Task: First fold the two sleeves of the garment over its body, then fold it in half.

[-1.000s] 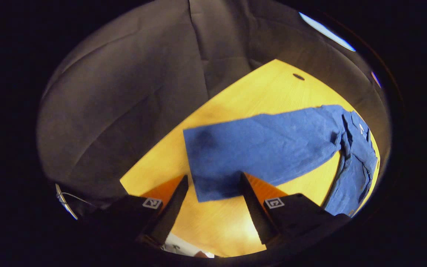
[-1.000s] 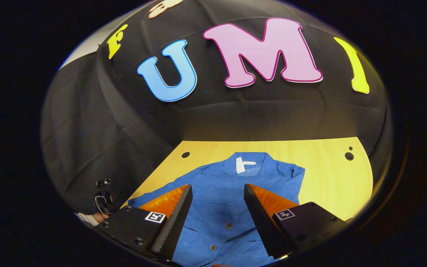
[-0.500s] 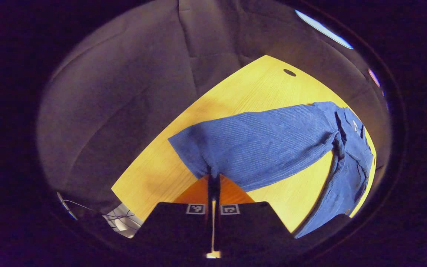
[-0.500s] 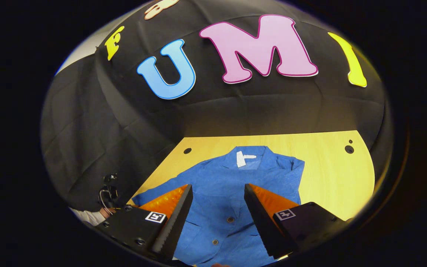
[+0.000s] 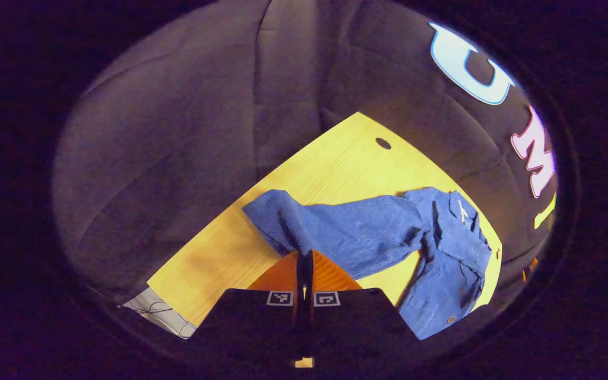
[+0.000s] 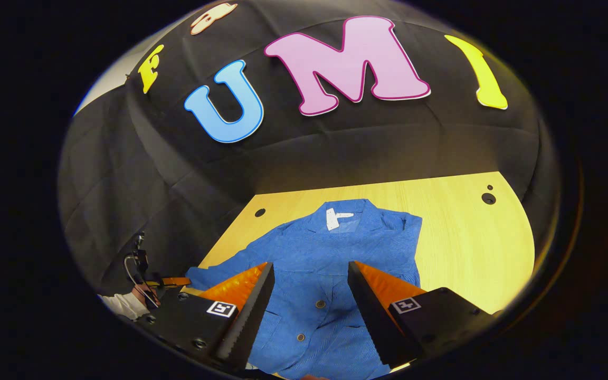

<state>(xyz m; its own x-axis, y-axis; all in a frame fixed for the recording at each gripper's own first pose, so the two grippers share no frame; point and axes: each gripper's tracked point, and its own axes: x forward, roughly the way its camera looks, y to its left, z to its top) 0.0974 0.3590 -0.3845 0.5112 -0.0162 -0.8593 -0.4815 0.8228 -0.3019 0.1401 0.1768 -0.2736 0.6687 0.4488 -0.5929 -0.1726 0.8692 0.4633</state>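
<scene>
The garment (image 6: 330,274) — a blue button-front jacket — is lying face up on the wooden table (image 6: 467,237). In the right gripper view its long axis is running away from the camera, from the hem at the near edge of the table toward the collar at the far side, so the collar is pointing at the black cloth wall (image 6: 335,153). A white label (image 6: 331,218) is showing inside the collar, and buttons (image 6: 320,304) are lining up along the front placket.

The left gripper (image 5: 304,257) is clamping the cuff end of one sleeve (image 5: 346,232): both fingers are pressed together with the blue fabric pinched between them. In the left gripper view that sleeve is stretching from the pinched cuff across the table to the shoulder, where it is joining the garment body (image 5: 452,264). The sleeve's long axis is lying roughly crosswise to the body's axis, and its free cuff corner is curling up off the table just beside the fingertips. The fabric at the shoulder is bunching into folds.

The right gripper (image 6: 310,293) is hovering over the lower front of the garment with its fingers spread wide — nothing is between them, and the buttoned front is showing through the gap. Whether the fingertips are touching the fabric cannot be told.

At the lower left of the right gripper view, a hand (image 6: 140,295) with a white sleeve cuff is holding the other gripper at the end of the extended sleeve.

Round holes (image 6: 488,198) are marking the far corners of the table.
</scene>
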